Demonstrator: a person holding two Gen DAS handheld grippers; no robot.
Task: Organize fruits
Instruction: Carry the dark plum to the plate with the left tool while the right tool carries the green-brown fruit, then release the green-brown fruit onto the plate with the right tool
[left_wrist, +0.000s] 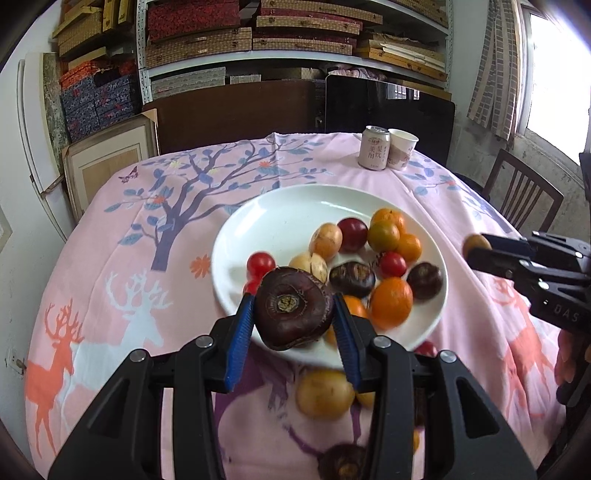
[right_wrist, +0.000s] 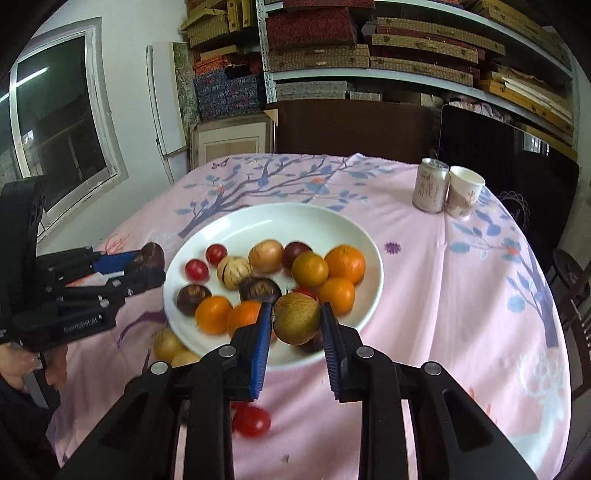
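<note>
Left wrist: left gripper (left_wrist: 293, 314) clamps dark fruit (left_wrist: 293, 308).

Tablecloth (left_wrist: 110, 295): pink, blue-leaf tree print, orange and white deer lower left. Plate (left_wrist: 280, 206): plain white. Fruit on it: orange, red, tan, dark maroon. Gripper pads (right_wrist: 260, 343): blue, bodies black. Can (right_wrist: 430, 190): pale pink. Cup (right_wrist: 463, 194): white, faint floral print.

Cluttered home storeroom: shelves (left_wrist: 295, 37) of boxes, cloth-covered dining table (left_wrist: 147, 221), wooden chair (left_wrist: 524, 192).
</note>
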